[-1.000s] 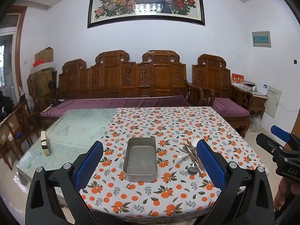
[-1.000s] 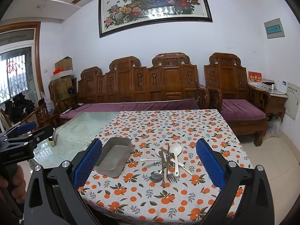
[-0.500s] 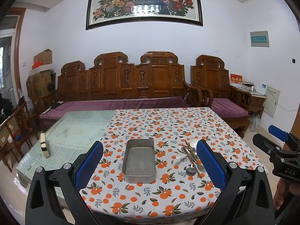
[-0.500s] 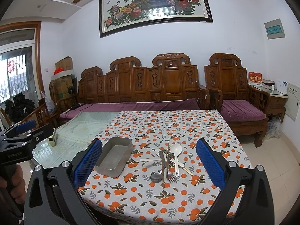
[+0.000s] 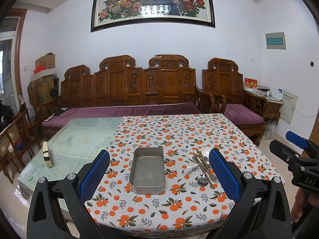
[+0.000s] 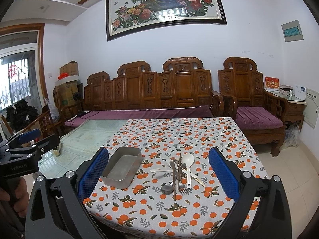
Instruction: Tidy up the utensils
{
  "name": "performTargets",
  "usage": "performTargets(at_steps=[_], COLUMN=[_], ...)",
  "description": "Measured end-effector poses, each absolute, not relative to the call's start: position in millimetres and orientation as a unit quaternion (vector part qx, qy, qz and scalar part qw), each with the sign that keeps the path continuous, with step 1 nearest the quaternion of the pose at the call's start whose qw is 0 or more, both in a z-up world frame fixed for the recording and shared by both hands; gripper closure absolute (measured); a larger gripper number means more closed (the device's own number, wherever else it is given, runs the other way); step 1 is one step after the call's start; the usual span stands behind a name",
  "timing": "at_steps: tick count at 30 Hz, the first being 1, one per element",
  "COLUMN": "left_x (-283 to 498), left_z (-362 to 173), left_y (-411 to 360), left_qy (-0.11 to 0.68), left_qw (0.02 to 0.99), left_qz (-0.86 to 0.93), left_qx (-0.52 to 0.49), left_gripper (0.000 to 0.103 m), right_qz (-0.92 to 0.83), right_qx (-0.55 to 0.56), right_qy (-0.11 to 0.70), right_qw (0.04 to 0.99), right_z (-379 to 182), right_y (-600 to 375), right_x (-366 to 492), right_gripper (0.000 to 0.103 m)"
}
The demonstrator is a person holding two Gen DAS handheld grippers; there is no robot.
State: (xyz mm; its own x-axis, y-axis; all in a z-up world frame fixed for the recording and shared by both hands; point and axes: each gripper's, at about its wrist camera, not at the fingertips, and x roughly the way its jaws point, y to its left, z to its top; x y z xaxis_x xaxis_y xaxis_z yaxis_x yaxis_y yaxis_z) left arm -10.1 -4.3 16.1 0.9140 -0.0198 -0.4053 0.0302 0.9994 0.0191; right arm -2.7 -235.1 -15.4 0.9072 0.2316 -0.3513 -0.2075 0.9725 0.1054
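Taking the metal tray (image 5: 148,170) as the landmark, and reading left to right: the left gripper (image 5: 158,176) hovers short of the table's near edge, jaws spread wide and holding nothing, its gap framing the tray, which sits empty on the orange-print tablecloth (image 5: 179,133) with its long axis running away from the viewer. Just right of the tray lies the utensil pile (image 6: 179,175): white spoons, a fork, a metal spoon and chopsticks crossed loosely, mostly lengthwise. The right gripper (image 6: 158,176), also released and empty, faces that pile almost head-on, so it seems the nearer one for a first pick.
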Motion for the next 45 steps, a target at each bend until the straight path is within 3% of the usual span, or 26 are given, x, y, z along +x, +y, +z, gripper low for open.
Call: performTargets(at_steps=[45], left_x=[-10.1], left_z=[13.0], left_y=[-8.9], left_qy=[0.214], left_qw=[0.977], left_qz=[-0.017], left_qx=[0.015], left_gripper=[0.006], right_qz=[0.112], right_qx=[0.033], right_qy=[0.185], right_qw=[0.976], right_z=[-14.9], right_y=[-230.9], right_x=[-3.2], right_gripper=[0.002])
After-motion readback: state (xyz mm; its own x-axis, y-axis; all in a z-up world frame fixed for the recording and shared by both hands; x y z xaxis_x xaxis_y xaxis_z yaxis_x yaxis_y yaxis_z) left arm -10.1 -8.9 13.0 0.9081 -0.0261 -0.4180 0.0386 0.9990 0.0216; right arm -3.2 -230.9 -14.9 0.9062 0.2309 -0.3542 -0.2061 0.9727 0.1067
